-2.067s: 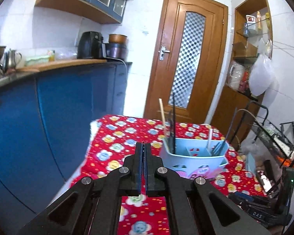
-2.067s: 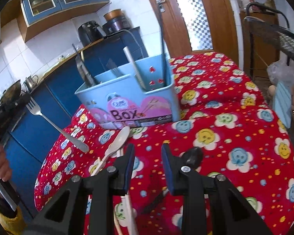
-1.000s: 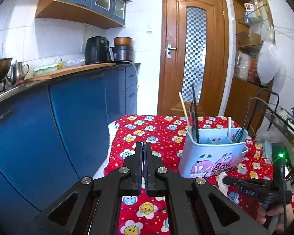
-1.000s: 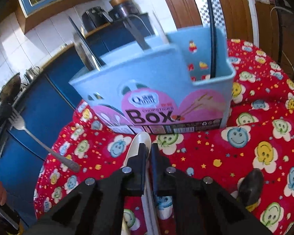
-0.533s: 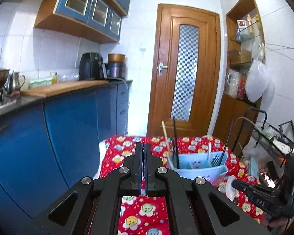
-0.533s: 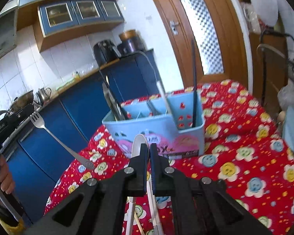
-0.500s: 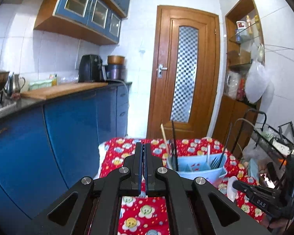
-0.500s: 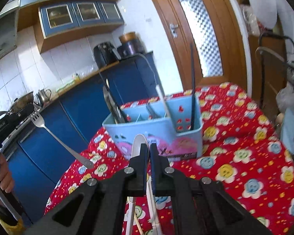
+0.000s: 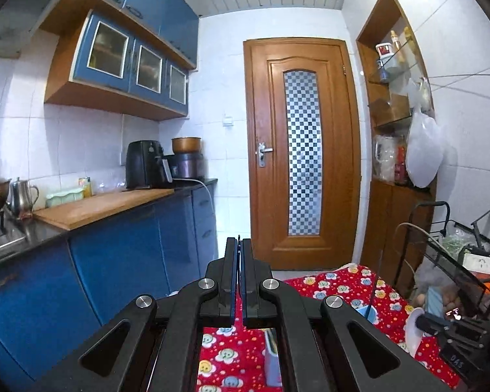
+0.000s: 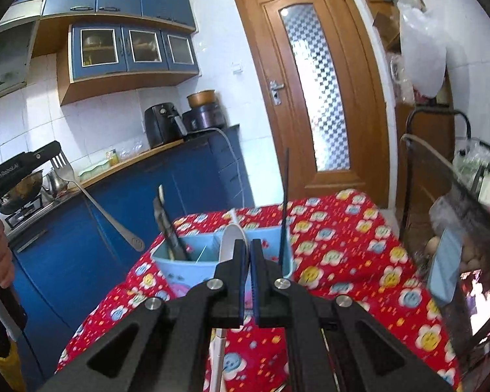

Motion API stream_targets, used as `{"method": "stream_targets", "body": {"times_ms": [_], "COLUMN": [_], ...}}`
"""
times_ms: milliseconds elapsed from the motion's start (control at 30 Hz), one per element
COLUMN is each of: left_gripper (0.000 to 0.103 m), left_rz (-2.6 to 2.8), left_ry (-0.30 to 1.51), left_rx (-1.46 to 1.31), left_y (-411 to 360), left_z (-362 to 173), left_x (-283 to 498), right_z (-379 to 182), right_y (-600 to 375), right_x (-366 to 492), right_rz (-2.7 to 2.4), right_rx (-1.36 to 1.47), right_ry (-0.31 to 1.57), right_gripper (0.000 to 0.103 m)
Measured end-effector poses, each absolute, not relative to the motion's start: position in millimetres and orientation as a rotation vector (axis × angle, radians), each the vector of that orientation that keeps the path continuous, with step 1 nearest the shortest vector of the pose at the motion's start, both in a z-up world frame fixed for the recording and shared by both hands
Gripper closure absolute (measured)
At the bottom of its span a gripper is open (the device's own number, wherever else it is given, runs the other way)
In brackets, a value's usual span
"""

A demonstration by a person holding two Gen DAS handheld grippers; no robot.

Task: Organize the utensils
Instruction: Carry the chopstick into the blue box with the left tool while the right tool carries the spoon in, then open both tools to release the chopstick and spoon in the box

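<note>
A: So the right gripper [image 10: 247, 252] is clamped on that long white plastic spoon [image 10: 231, 240], bowl sticking up past the fingertips, right in front of the pale blue plastic utensil box [image 10: 192, 266].

B: Yep. The left gripper [image 9: 238, 251] pinches the steel fork [image 10: 94, 197] by the tines, handle dangling.

A: The spoon's probably light and slick, so I'd grip mid-handle. The fork's stiffer and heavier, might swing.
</note>
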State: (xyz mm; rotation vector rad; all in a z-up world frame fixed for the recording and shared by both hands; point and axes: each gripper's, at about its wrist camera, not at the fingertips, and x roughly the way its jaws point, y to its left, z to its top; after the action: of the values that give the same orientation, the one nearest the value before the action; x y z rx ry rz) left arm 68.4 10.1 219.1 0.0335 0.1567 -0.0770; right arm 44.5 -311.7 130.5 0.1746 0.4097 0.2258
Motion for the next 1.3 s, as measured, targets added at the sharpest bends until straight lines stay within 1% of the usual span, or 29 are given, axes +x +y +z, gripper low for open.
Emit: {"method": "stream_targets", "body": {"times_ms": [167,500,700,967,1300], "left_gripper": [0.102,0.102,0.102,0.102,0.100], "left_rz": [-0.080,-0.083,-0.087,-0.110,-0.163], "left_ry": [0.179,0.277,0.309,0.345,0.392], "left_rx": [0.042,0.069,0.069,0.052,0.010], "left_y": [-3.5,-18.9,-24.5,-27.3,-24.4], "left_z": [212.7,175.4,156.9,133.0,111.9], "left_x": [88.4,133.4,152.0,169.2,177.1], "right_z": [141.3,159.1,159.8,144.4,111.9], "right_y": [-318.9,-323.7,-312.5,-296.6,-292.9], "right_x": [56.5,88.4,112.4,145.8,161.5], "right_rz": [0.194,0.136,0.107,0.067,0.137], "right_rx": [0.155,0.102,0.050,-0.020,-0.022], "right_ry": [0.369,0.253,0.186,0.143,0.215], "right_gripper": [0.099,0.099,0.099,0.099,0.098]}}
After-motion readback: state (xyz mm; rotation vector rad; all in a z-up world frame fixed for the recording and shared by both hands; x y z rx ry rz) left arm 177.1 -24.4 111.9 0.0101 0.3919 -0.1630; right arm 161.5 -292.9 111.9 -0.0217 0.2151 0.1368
